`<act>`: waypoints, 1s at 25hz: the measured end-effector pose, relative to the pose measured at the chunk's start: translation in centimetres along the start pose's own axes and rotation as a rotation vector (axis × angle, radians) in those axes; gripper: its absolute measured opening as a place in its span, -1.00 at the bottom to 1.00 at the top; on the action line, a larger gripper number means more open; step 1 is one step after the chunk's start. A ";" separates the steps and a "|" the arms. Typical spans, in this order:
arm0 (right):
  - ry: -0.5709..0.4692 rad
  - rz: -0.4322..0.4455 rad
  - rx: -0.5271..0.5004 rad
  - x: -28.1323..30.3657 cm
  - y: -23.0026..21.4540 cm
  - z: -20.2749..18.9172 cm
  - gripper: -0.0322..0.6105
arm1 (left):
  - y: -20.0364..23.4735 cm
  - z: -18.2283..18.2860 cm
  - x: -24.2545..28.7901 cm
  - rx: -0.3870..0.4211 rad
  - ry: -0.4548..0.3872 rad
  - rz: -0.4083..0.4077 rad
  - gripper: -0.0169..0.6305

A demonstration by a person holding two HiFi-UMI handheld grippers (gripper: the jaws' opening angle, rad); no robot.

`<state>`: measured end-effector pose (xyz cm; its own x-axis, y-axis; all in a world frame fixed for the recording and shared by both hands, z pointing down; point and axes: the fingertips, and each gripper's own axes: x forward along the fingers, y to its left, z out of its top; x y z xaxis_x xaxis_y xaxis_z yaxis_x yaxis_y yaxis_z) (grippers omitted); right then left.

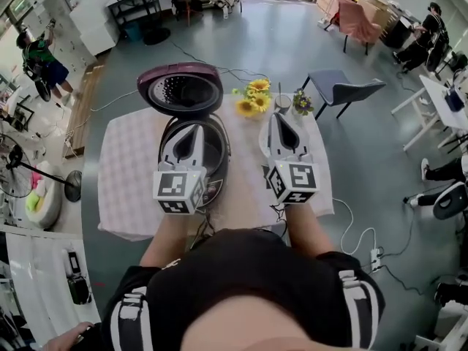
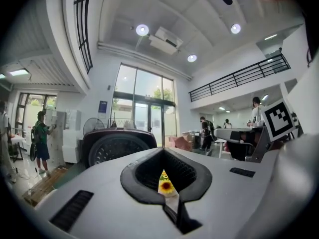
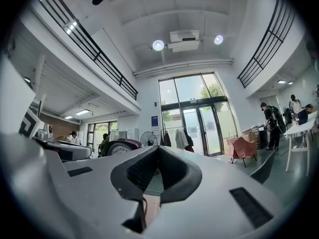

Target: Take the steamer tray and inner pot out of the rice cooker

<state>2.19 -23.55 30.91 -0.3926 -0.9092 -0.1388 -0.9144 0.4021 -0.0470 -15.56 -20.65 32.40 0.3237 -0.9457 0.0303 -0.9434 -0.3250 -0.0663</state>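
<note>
Nearest, the person's forearms reach out over the near edge of the table (image 1: pixel 245 196), each hand holding a tool with a marker cube on its near end. The left tool (image 1: pixel 193 129) lies level over the mouth of the rice cooker (image 1: pixel 219 156). In the left gripper view its jaws meet at the tips and hold nothing (image 2: pixel 163 152). A sunflower shows through the slit between the pads. The right tool (image 1: pixel 280 118) hovers over bare table just right of the cooker. The right gripper view shows its jaws closed together too, and empty (image 3: pixel 158 148).

The rice cooker stands on the table, near the centre, on the right edge of a pale checked cloth (image 1: pixel 128 167) that covers the left part of the table. Its maroon lid (image 1: pixel 180 88) is swung open to the far side, with the dark perforated inner face showing. The left tool covers most of the opening, so the steamer tray and inner pot cannot be made out.

On the far edge of the table, right of the lid, stand a bunch of sunflowers (image 1: pixel 252 97), a glass (image 1: pixel 283 102) and a small potted plant (image 1: pixel 302 102). Beyond them, on the grey floor, is a blue-grey chair (image 1: pixel 340 86).
</note>
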 end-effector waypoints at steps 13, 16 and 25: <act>0.043 -0.040 0.077 -0.4 11.2 -3.1 -0.90 | 12.9 -3.3 -9.0 -0.037 0.051 0.085 -0.94; 0.060 -0.026 0.061 0.1 13.3 -3.6 -0.90 | 15.4 -4.2 -10.2 -0.047 0.065 0.105 -0.94; 0.119 -0.018 0.008 2.9 15.9 -6.1 -0.90 | 19.5 -8.0 -10.3 -0.087 0.128 0.119 -0.93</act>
<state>-14.06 -20.43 35.76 -0.3859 -0.9223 -0.0194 -0.9206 0.3864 -0.0564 -37.88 -17.20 38.75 0.2023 -0.9670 0.1546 -0.9791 -0.2034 0.0090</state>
